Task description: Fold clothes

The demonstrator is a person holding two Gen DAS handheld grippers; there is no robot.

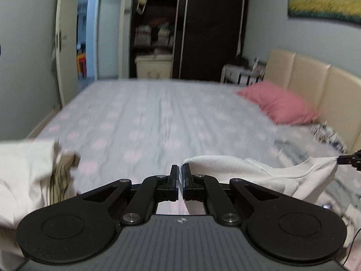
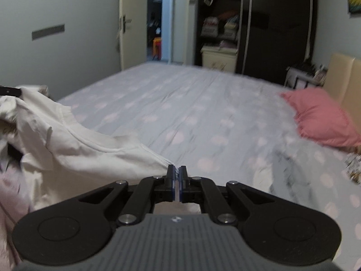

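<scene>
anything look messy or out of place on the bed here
Mostly tidy. A crumpled pile of clothes sits unfolded at the left bed edge, and the white shirt hangs stretched between the left gripper and right gripper. The pink pillow lies askew near the headboard.

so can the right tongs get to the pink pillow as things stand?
Probably not: the right tongs are shut on the white cotton shirt, also held by the left tongs. The pink pillow lies unobstructed across bare sheet.
</scene>
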